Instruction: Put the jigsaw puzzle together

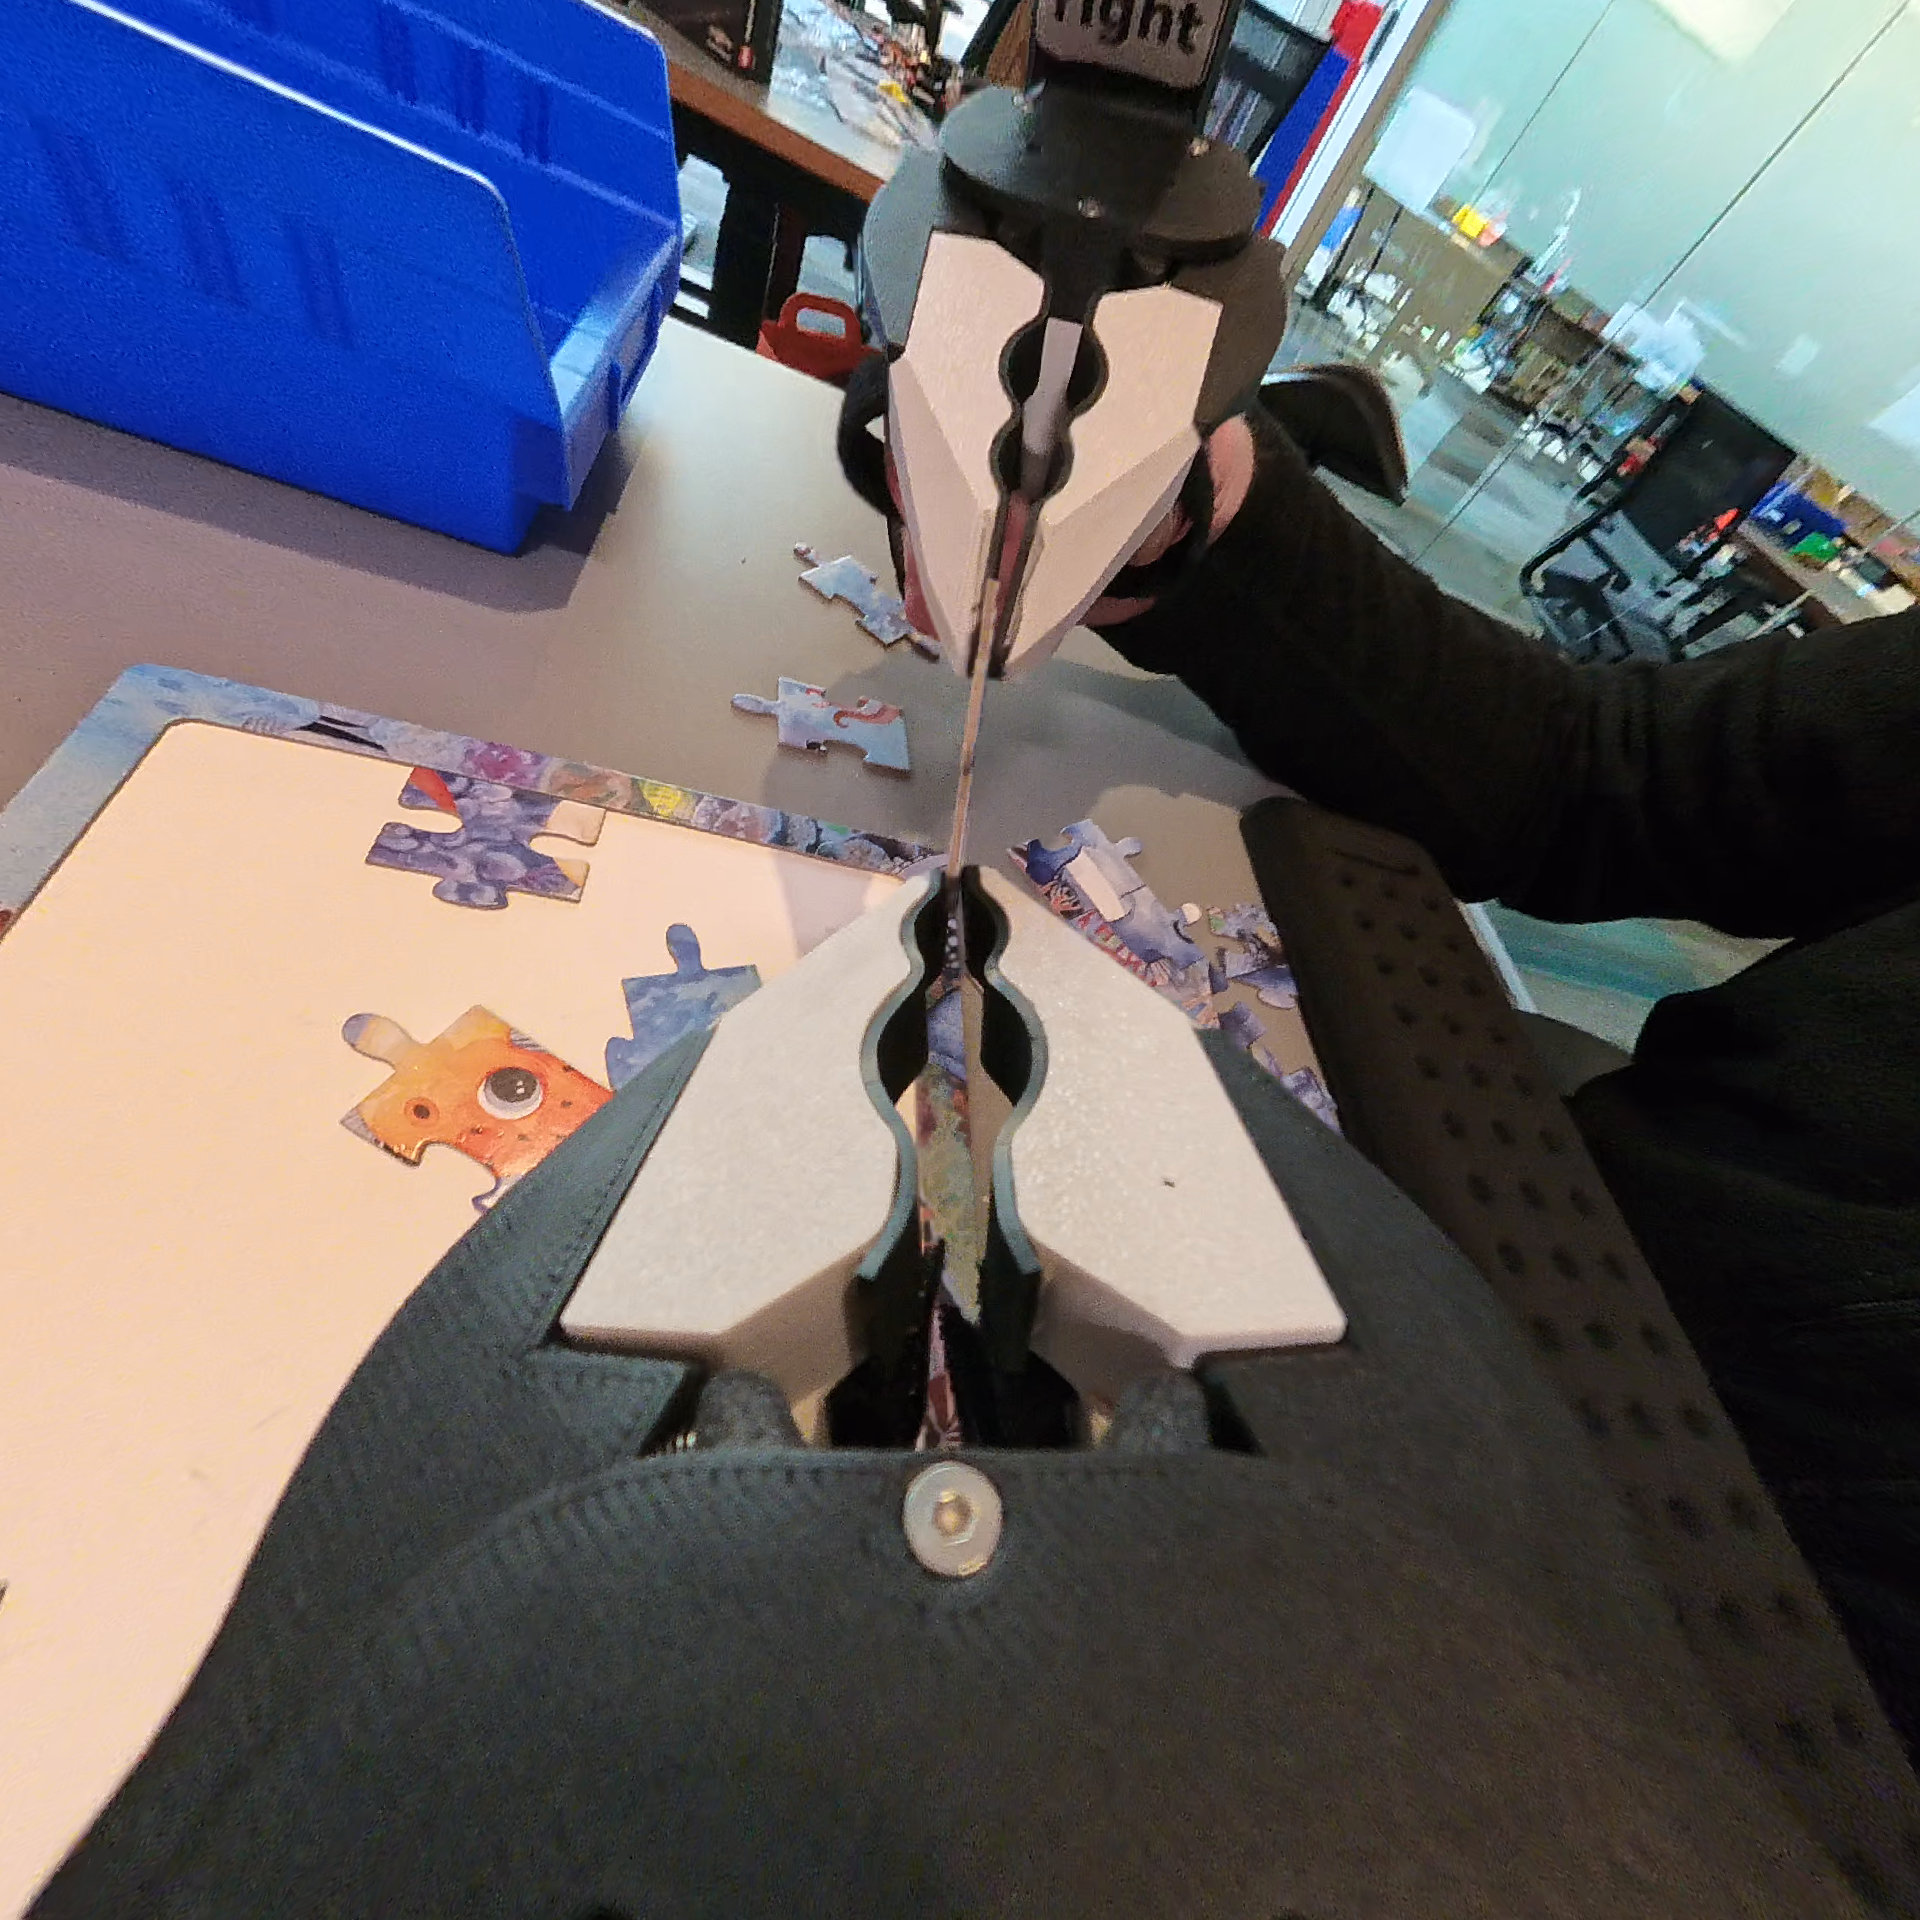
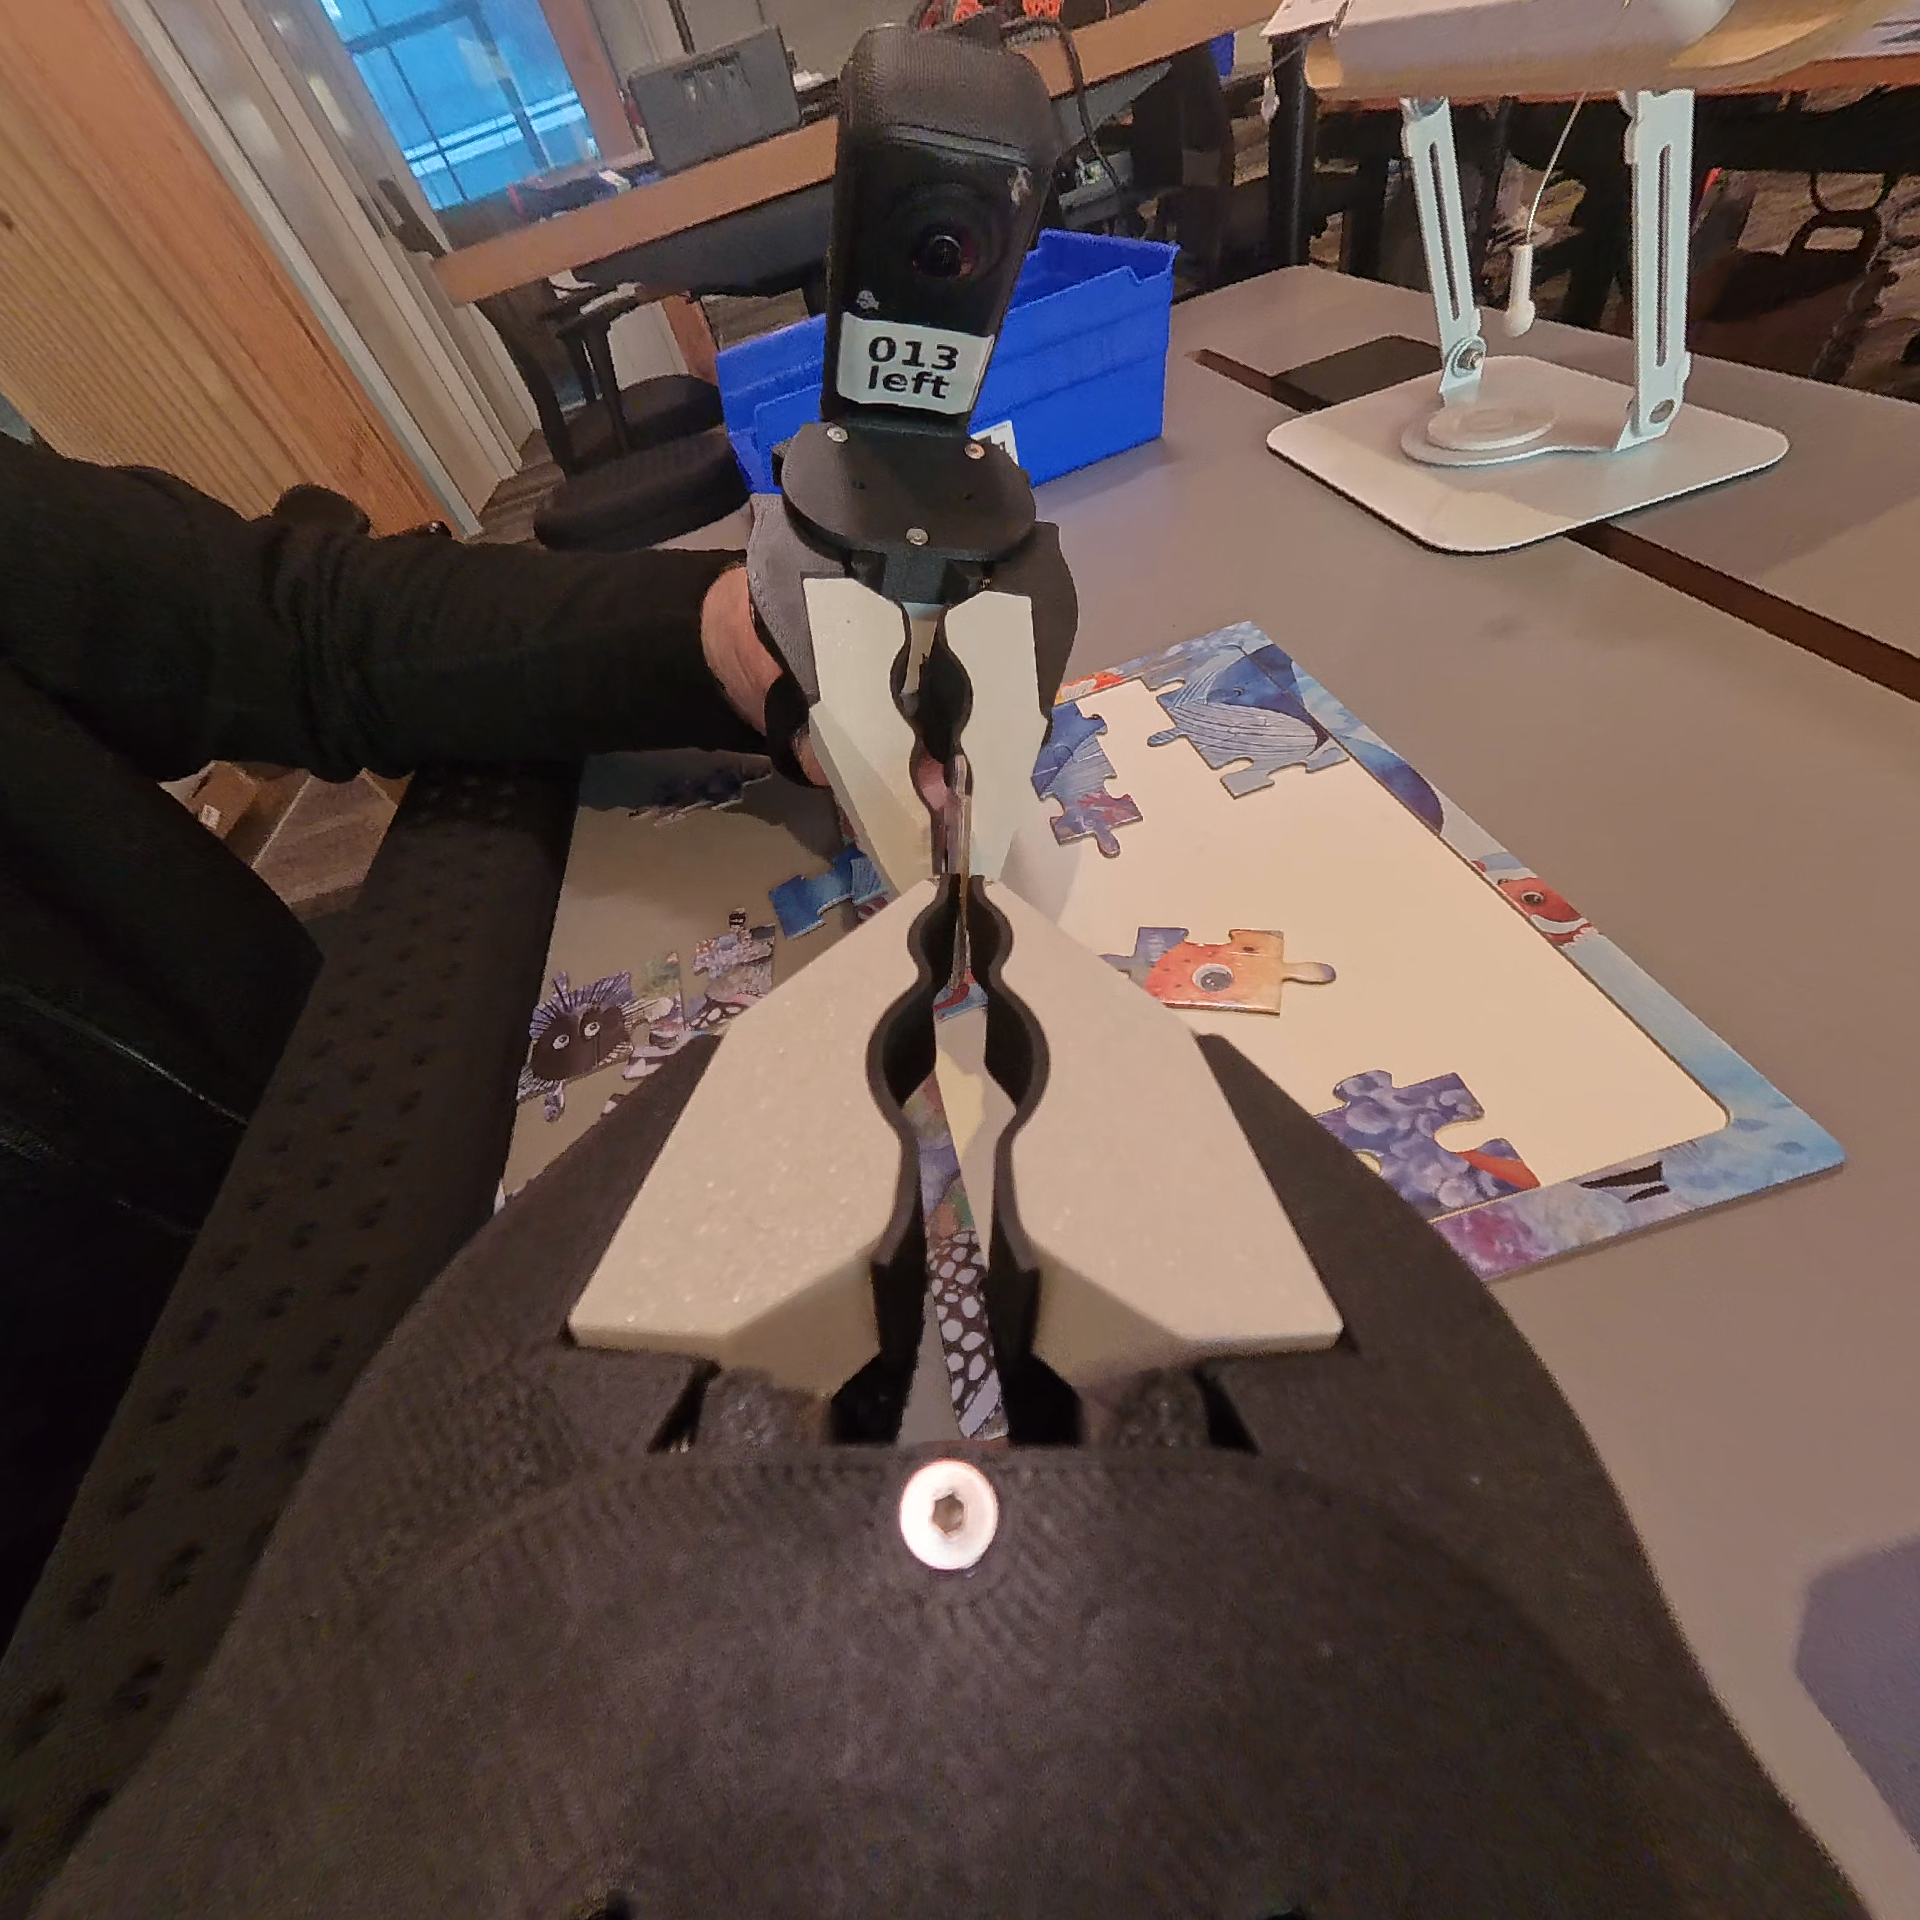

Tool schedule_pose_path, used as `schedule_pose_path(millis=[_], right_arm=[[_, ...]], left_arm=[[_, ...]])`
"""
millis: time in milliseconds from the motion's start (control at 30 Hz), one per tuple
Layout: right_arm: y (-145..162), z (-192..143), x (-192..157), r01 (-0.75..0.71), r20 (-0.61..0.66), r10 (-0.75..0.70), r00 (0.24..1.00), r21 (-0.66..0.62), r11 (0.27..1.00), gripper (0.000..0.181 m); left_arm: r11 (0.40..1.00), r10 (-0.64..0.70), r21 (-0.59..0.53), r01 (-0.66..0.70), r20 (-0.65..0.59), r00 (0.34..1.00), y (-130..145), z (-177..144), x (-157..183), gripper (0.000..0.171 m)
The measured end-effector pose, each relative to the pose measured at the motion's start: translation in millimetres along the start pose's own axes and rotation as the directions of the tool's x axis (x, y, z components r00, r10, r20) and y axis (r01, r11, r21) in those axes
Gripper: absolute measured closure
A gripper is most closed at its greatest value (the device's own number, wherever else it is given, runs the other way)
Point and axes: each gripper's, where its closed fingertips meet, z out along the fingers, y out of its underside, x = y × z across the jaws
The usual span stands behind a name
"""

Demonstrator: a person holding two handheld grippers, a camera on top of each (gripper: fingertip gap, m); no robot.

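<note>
A thin jigsaw piece [image 1: 968, 758] is held edge-on in the air between both grippers. My left gripper [image 1: 951, 883] is shut on its near end, and my right gripper [image 1: 992, 649] faces it, shut on the far end. In the right wrist view the piece [image 2: 958, 831] spans from my right gripper [image 2: 961, 894] to the left gripper [image 2: 951, 847]. Below lies the puzzle tray [image 1: 156, 1039] [image 2: 1403, 914], with an orange fish piece [image 1: 478, 1091] [image 2: 1216, 971], a purple piece [image 1: 488, 842] [image 2: 1403, 1132] and a whale piece [image 2: 1247, 717] in it.
Loose pieces [image 1: 831, 722] [image 2: 623, 1018] lie on the grey table beside the tray. A blue bin [image 1: 312, 260] [image 2: 1081, 343] stands behind the tray. A white stand [image 2: 1527, 436] is at the far right. A black perforated chair [image 1: 1455, 1039] [image 2: 364, 1039] is at the table edge. Left and right tips are no more than a few centimetres apart.
</note>
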Motion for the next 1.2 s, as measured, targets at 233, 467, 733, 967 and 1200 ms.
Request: schedule_pose_path(millis=[233, 467, 733, 967, 1200], right_arm=[[7, 0, 3, -0.006, -0.022, 0.005, 1.000, -0.045, 0.999, 0.181], [17, 4, -1, -0.009, -0.005, 0.009, 1.000, -0.104, 0.995, 0.181], [18, 4, 6, -0.030, -0.043, 0.026, 0.999, -0.107, 0.994, 0.176], [6, 3, 5, -0.029, -0.043, 0.027, 0.999, -0.050, 0.998, 0.162], [7, 7, 2, -0.024, -0.029, 0.022, 0.999, -0.069, 0.997, 0.181]], left_arm=[[1.000, 0.014, -0.020, -0.013, 0.021, 1.000, -4, -13, -2, 0.171], [0.997, 0.015, -0.072, -0.014, 0.020, 1.000, 2, -15, 0, 0.171], [0.997, -0.028, -0.073, 0.028, 0.003, 1.000, 4, -19, -3, 0.171], [0.994, -0.041, -0.107, 0.038, -0.020, 0.999, 10, -16, 0, 0.171], [0.994, -0.039, -0.100, 0.039, 0.001, 0.999, 7, -18, -2, 0.169]])
